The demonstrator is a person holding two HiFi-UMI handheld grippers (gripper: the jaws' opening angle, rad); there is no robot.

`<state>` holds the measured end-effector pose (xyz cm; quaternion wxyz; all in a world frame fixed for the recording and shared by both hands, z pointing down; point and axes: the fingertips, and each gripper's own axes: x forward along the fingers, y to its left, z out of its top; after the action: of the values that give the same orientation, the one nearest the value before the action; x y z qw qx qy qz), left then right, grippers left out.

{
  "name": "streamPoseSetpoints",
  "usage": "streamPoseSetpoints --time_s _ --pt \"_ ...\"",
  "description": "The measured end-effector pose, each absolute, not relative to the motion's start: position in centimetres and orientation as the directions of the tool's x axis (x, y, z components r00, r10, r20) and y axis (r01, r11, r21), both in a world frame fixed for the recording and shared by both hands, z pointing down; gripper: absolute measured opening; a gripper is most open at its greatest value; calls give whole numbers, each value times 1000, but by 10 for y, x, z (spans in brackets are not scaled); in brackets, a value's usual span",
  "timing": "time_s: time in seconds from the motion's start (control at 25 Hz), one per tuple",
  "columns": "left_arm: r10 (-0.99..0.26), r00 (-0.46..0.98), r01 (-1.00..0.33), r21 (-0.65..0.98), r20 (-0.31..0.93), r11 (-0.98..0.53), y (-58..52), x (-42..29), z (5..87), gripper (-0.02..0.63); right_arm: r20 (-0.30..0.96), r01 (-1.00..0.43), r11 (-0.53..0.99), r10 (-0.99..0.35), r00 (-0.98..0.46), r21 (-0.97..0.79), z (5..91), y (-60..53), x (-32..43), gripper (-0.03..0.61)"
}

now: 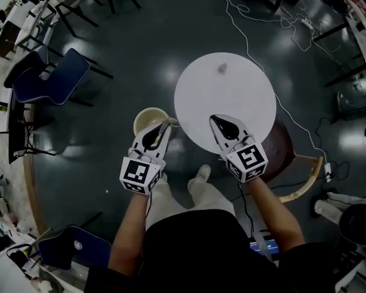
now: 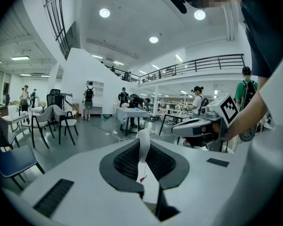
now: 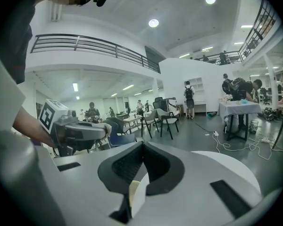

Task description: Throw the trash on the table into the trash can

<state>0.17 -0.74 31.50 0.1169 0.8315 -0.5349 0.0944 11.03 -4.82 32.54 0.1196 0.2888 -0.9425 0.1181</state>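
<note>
The round white bench [image 1: 232,96] lies ahead of both claws, and its near edge is under the right claw [image 1: 214,119]. A round beige trash can [image 1: 147,117] stands on the dark floor [image 1: 140,47] just left of the bench, directly beneath the tip of the left claw [image 1: 169,124]. The left claw pinches a thin white strip of paper-like trash [image 2: 143,145], which sticks up out of its grip. The right claw is pressed together with nothing in it. Well ahead of it, a small dark scrap [image 1: 222,69] sits on the bench, too small to identify.
</note>
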Motion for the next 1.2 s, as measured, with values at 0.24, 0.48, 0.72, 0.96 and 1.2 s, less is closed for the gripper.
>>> streamPoseSetpoints --time_s 0.24,0.48,0.72,0.96,1.2 --pt "-863 408 -913 108 298 -394 1 -57 327 38 315 -574 802 -509 -802 -165 331 -36 54 17" --pt "-855 402 -916 132 328 -380 -2 -105 356 38 342 -579 795 -501 -795 -183 354 -37 9 17" --pt "-842 406 -914 161 356 -373 -2 -149 390 38 374 -595 777 -499 -782 -207 385 -41 -34 17" --pt "-817 428 -904 188 387 -384 -5 -183 428 38 397 -603 768 -496 -772 -214 413 -49 -73 17" --pt "-794 433 -901 198 426 -385 -9 -205 481 38 432 -623 749 -497 -753 -225 461 -51 -100 17"
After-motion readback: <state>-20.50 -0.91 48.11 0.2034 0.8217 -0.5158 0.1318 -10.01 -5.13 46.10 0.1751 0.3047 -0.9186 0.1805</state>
